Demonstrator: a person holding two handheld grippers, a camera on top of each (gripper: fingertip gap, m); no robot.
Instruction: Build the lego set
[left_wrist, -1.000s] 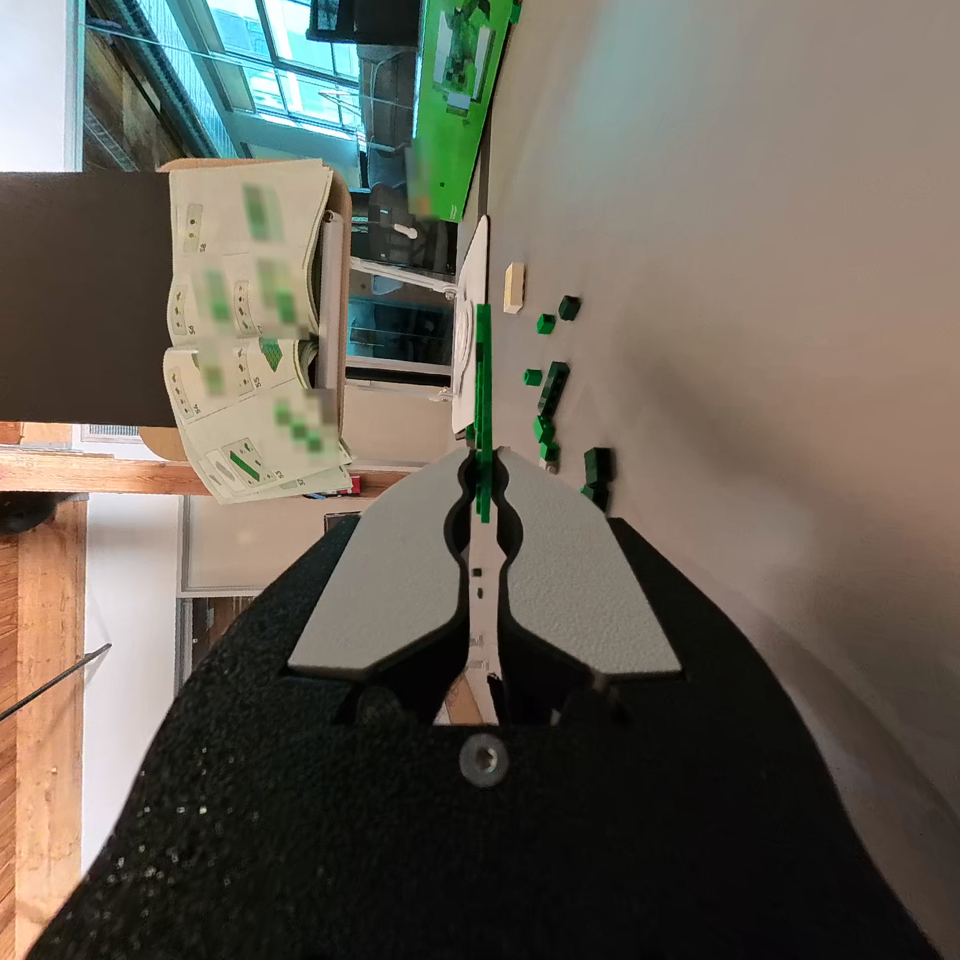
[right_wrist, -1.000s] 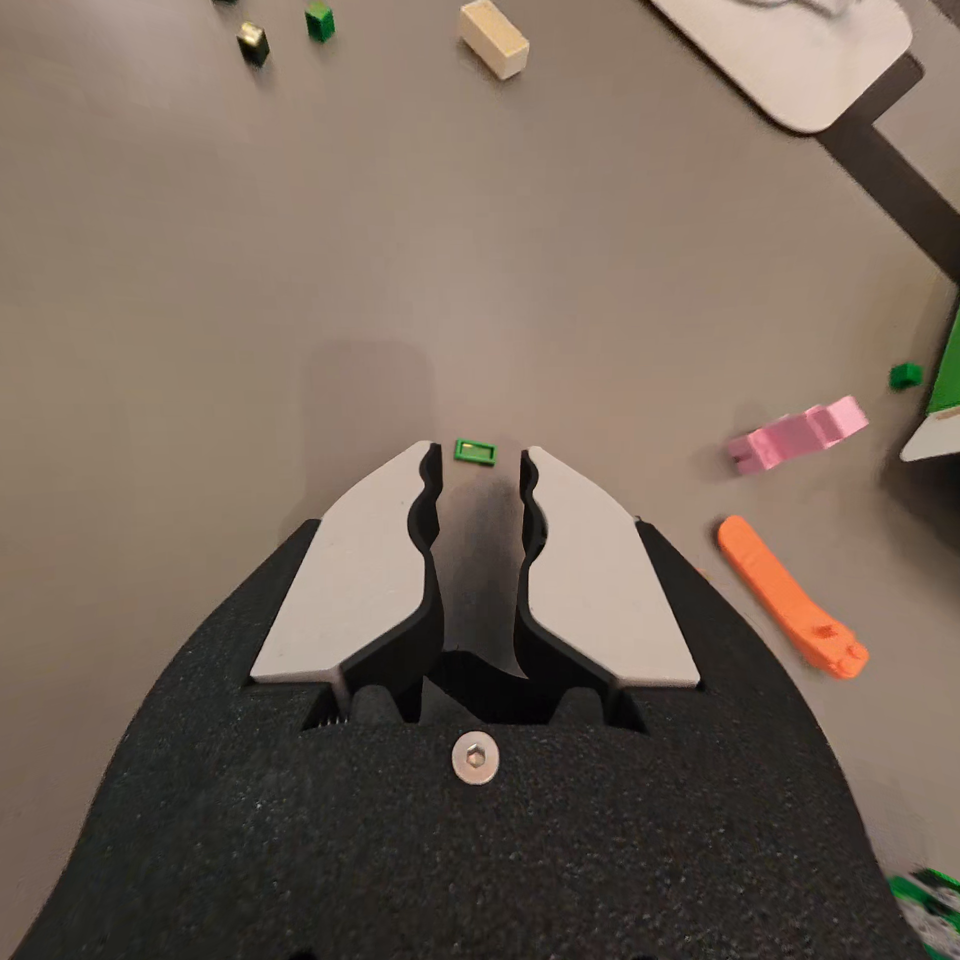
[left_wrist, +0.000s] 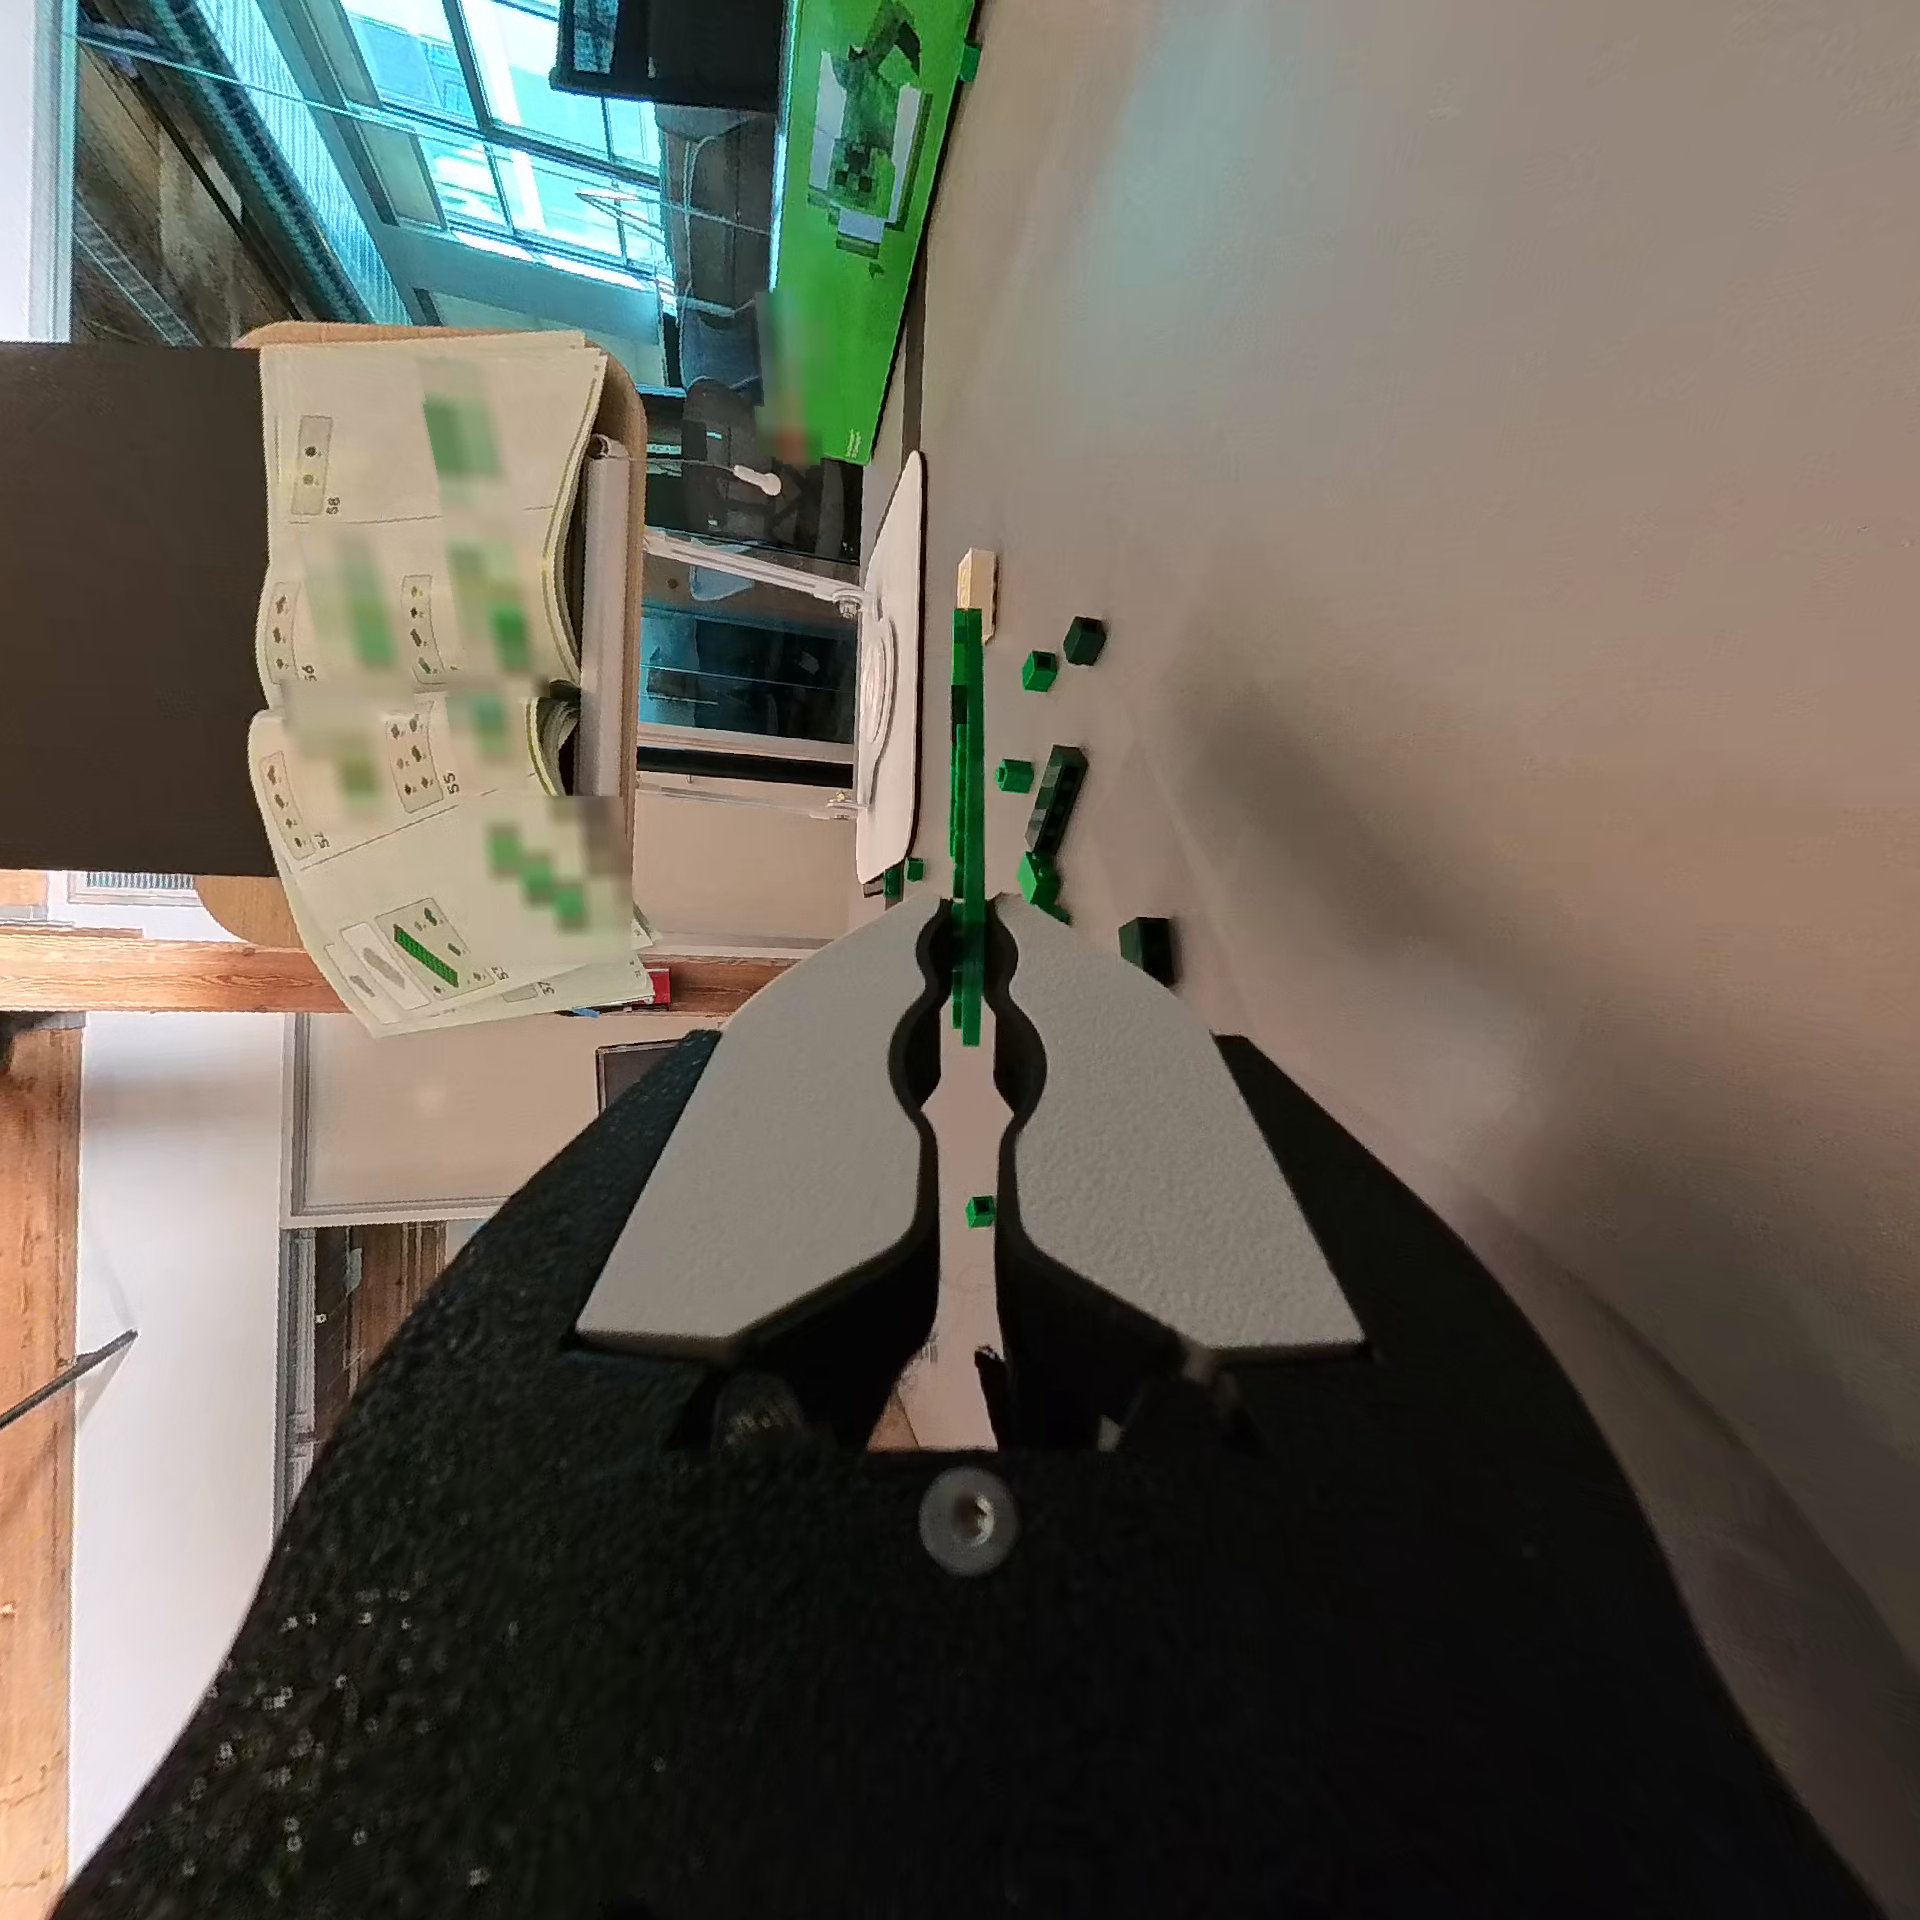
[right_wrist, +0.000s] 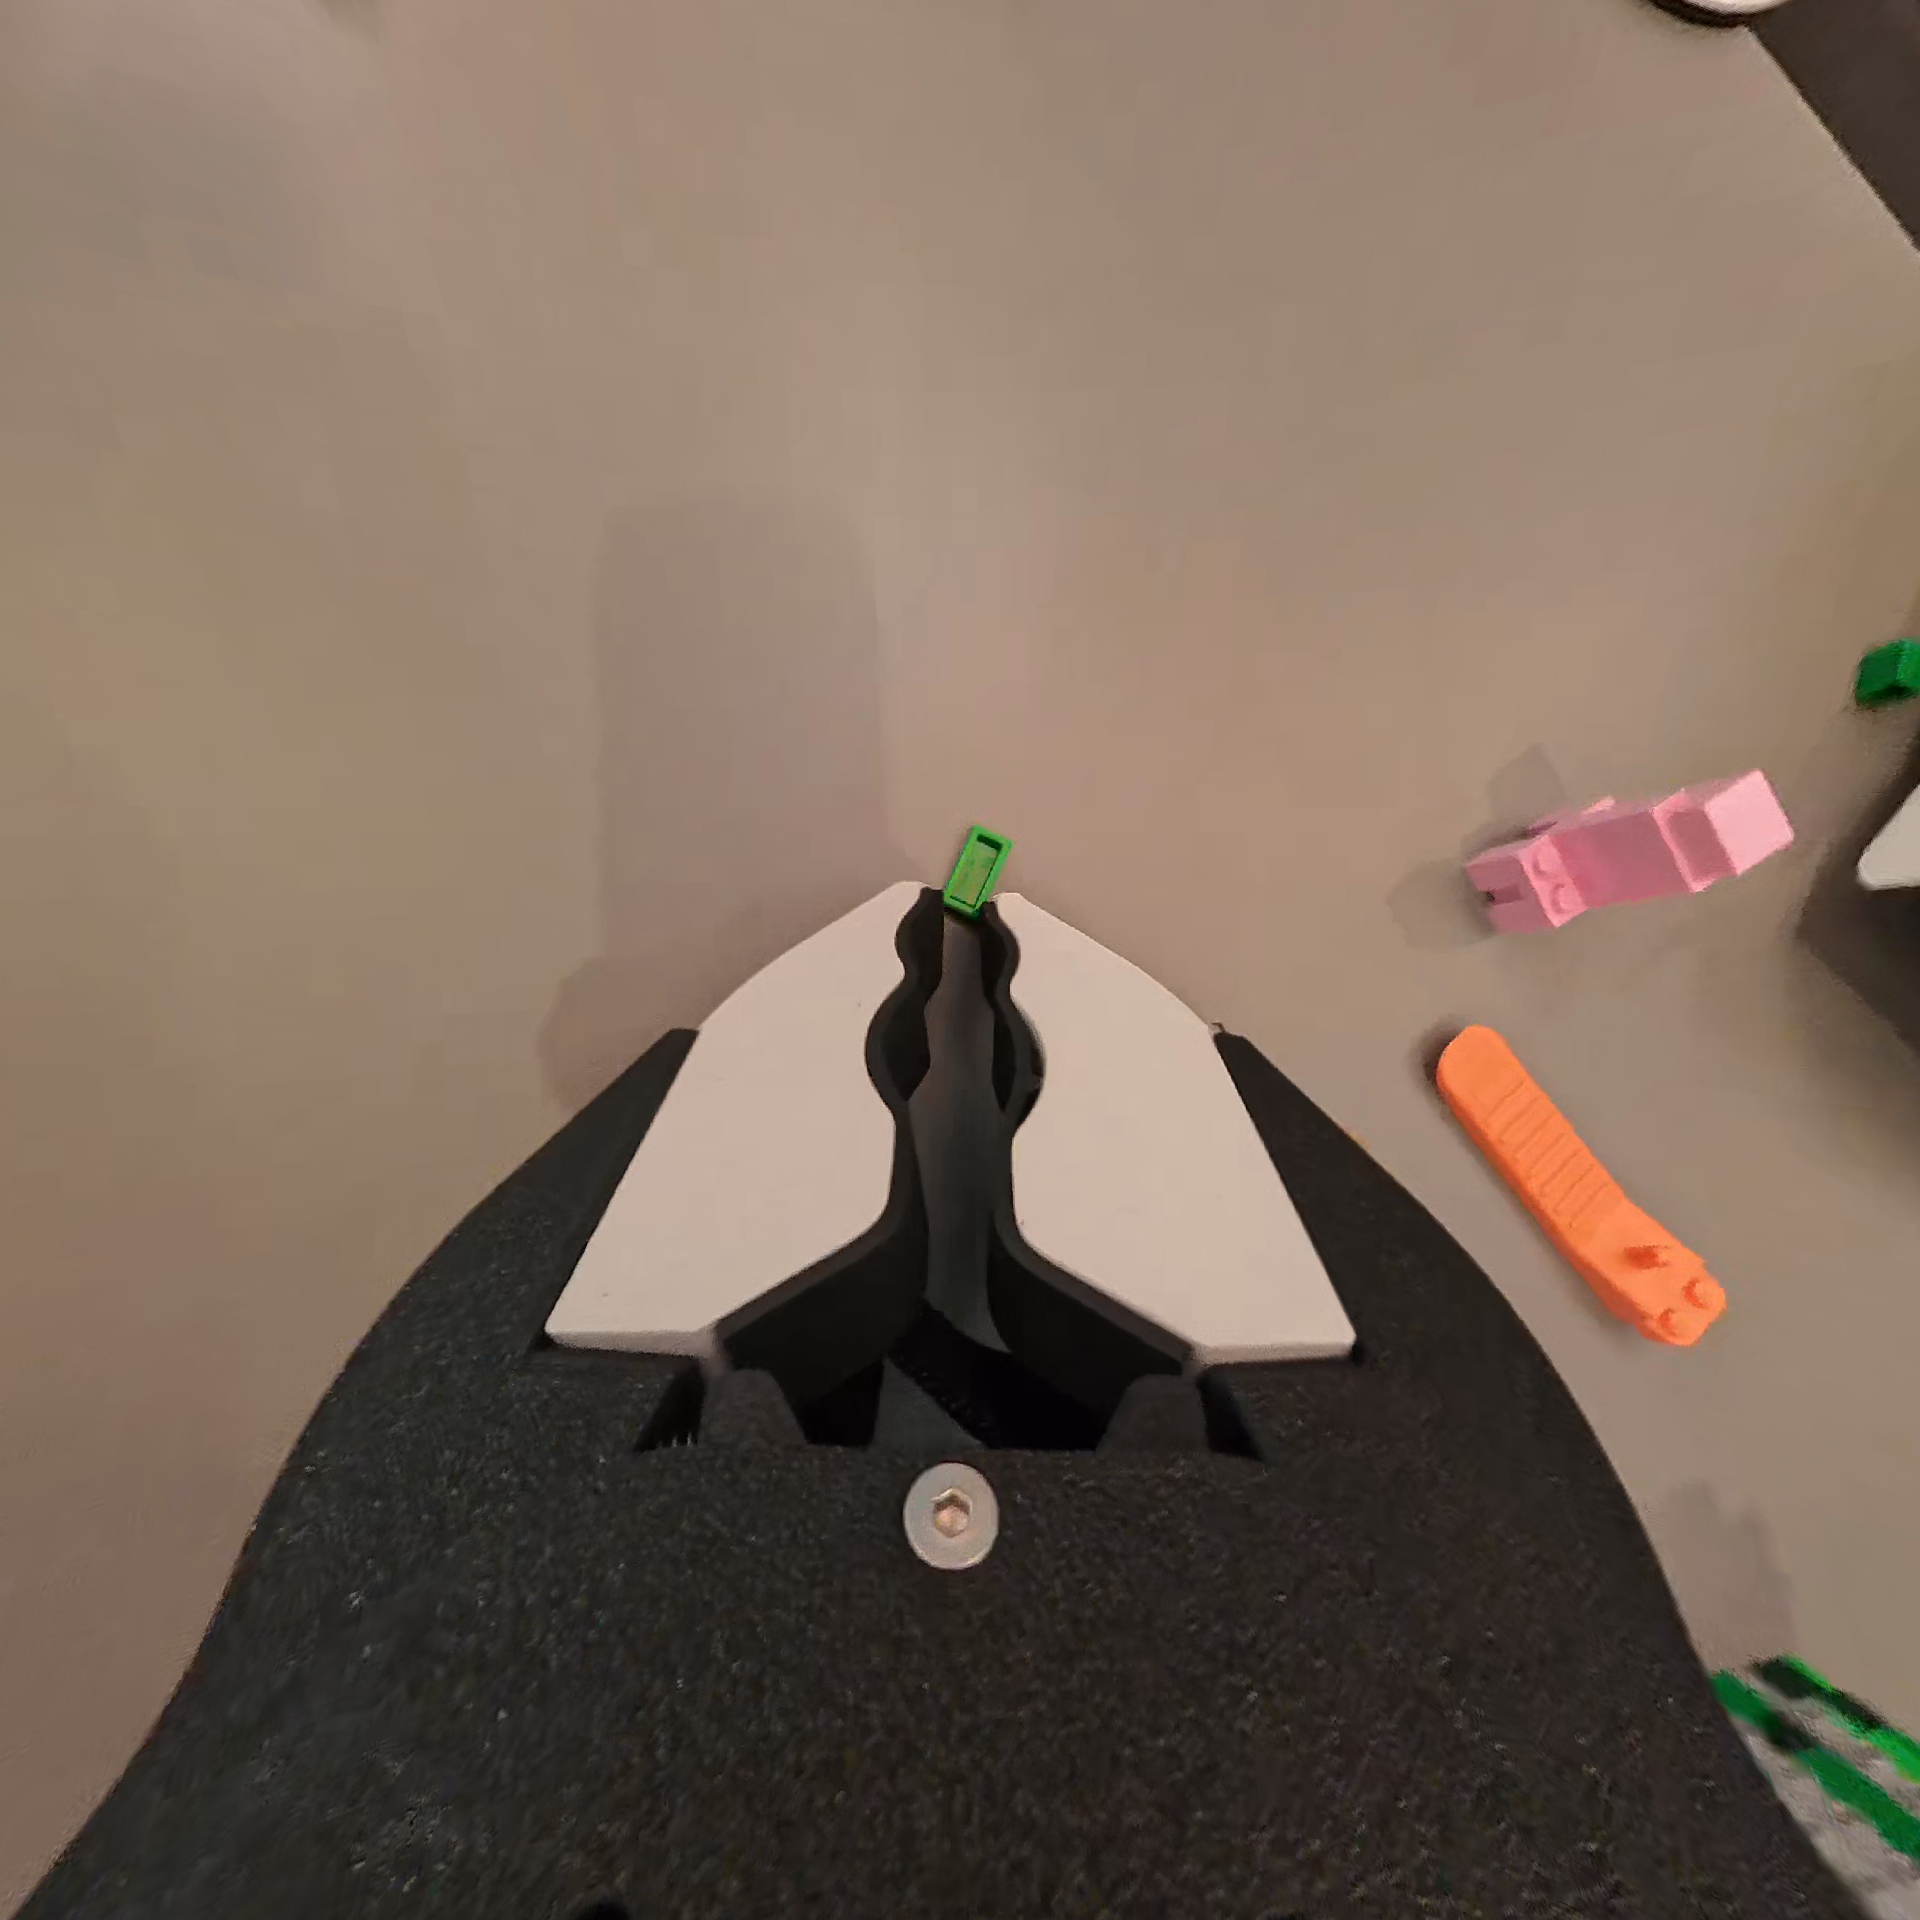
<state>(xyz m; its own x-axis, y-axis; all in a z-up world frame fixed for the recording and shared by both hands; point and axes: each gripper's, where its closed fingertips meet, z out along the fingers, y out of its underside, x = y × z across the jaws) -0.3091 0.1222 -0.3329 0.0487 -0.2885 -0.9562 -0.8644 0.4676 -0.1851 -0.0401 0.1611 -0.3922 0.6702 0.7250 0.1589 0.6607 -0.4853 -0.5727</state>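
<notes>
My left gripper (left_wrist: 968, 920) is shut on a long flat green Lego plate assembly (left_wrist: 968, 790), seen edge-on; it sticks out past the fingertips above the grey table. The view is rolled sideways, with the table (left_wrist: 1455, 520) on the right. My right gripper (right_wrist: 964, 902) is shut on a small bright green Lego tile (right_wrist: 977, 871), pinched at the fingertips and standing up out of them, above the grey table (right_wrist: 623, 416).
Several loose green bricks (left_wrist: 1055, 800) and a cream brick (left_wrist: 977, 584) lie beyond the left gripper. An open instruction booklet (left_wrist: 436, 665) is propped on a stand. A pink Lego build (right_wrist: 1631, 852), an orange brick separator (right_wrist: 1569, 1184) and a green brick (right_wrist: 1889, 670) lie to the right. About 30 cm separates my left fingertips from my right.
My right gripper has shut on the small green tile, which lay flat on the table before and now stands up between the fingertips. The left gripper still holds the green plate.
</notes>
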